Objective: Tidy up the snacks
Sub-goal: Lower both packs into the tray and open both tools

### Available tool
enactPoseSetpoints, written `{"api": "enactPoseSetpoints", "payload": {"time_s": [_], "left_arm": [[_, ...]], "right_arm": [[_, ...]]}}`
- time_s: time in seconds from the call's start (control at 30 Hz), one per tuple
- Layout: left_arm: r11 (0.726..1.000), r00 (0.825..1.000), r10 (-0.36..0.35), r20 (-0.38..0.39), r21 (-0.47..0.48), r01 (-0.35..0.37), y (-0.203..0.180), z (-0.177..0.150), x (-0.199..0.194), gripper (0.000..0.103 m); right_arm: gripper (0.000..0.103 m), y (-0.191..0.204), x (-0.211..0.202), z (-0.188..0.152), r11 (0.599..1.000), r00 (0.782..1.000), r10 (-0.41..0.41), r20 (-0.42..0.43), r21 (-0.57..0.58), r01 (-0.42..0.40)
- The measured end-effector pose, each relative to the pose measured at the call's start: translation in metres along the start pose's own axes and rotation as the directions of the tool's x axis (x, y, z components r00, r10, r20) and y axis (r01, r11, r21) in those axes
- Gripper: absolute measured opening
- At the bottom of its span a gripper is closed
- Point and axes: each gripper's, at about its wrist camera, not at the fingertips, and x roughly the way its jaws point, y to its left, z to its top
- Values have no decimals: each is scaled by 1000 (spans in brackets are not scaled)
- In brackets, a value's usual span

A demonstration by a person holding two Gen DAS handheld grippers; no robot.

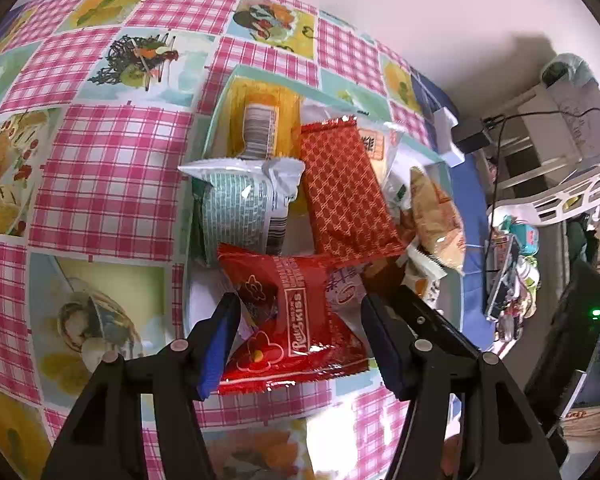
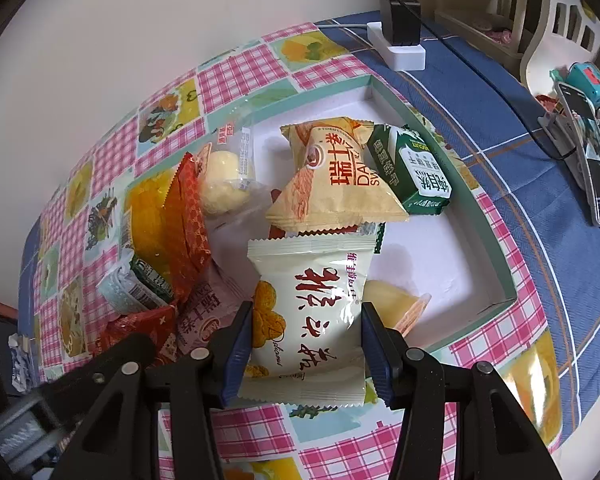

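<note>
A shallow white tray with a green rim (image 1: 236, 76) (image 2: 496, 240) sits on the checked tablecloth and holds several snack packs. In the left wrist view my left gripper (image 1: 296, 334) is open, its fingers either side of a red "Kiss" pack (image 1: 288, 320) at the tray's near edge. Behind it lie a patterned red pack (image 1: 344, 192), a pale green pack (image 1: 240, 208) and an orange pack (image 1: 260, 120). In the right wrist view my right gripper (image 2: 306, 344) is shut on a white pack (image 2: 312, 312) with red characters. Beyond it are a tan pack (image 2: 332, 180) and a green carton (image 2: 416, 172).
A white power strip with a black adapter (image 2: 400, 36) lies on the blue cloth behind the tray. A phone on a stand (image 2: 588, 152) and small toys sit at the right. A wall stands behind the table. Shelving and a white basket (image 1: 572, 196) are beyond the table edge.
</note>
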Motion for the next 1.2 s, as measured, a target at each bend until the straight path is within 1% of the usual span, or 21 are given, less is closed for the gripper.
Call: {"api": "enactPoseSetpoints", "payload": {"time_s": [0.1, 0.23, 0.33, 0.4, 0.43, 0.47, 0.5, 0.53, 0.73, 0.8, 0.83, 0.9, 1.03, 1.17, 1.2], "left_arm": [[1000, 1000, -8, 5, -10, 8, 3, 0, -7, 68], [998, 1000, -27, 0, -49, 27, 12, -1, -14, 68], [997, 999, -40, 16, -70, 41, 15, -2, -21, 67], [997, 999, -31, 22, -76, 33, 18, -3, -24, 66], [997, 999, -27, 22, -75, 28, 19, -3, -25, 57], [997, 1000, -21, 21, -73, 22, 19, -3, -25, 51], [997, 1000, -7, 20, -73, 8, 20, -3, -25, 40], [997, 1000, -2, 19, -73, 4, 20, -3, -24, 37], [998, 999, -9, 42, -63, 11, 20, -1, -19, 33], [999, 999, -8, 37, -51, 10, 21, -1, -13, 32], [999, 999, -3, 37, -54, 5, 21, 0, -10, 32], [998, 999, -16, 46, -64, 19, 23, 1, -9, 32], [998, 998, -20, 66, -60, 24, 25, 3, -7, 32], [998, 998, -24, 63, -60, 28, 22, 5, -10, 33], [998, 998, -29, 59, -62, 32, 22, 5, -11, 37]], "right_arm": [[54, 1, -1, -1, 1000, 1000, 3, 0, -3, -3], [54, 1, 0, -1, 1000, 1000, 5, -6, -8, -5], [54, 2, 0, -1, 1000, 1000, 6, -7, -7, -7], [54, 1, 0, -1, 1000, 1000, 9, -7, -7, -9], [54, 1, 1, 0, 1000, 1000, 9, -7, -7, -9], [54, 1, 1, 0, 1000, 1000, 9, -7, -8, -9], [54, 2, 1, 0, 1000, 1000, 10, -8, -9, -10], [54, 2, 1, 0, 1000, 1000, 10, -8, -9, -10], [54, 3, 1, 0, 1000, 1000, 10, -10, -11, -11], [54, 5, 2, 0, 1000, 1000, 11, -11, -12, -11], [54, 5, 2, 0, 1000, 1000, 12, -12, -13, -12], [54, 5, 3, 0, 1000, 1000, 12, -14, -16, -12], [54, 5, 7, 0, 1000, 1000, 11, -23, -21, -11], [55, 7, 9, 0, 999, 1000, 15, -21, -31, -16], [55, 7, 9, 0, 999, 1000, 19, -21, -32, -19]]}}
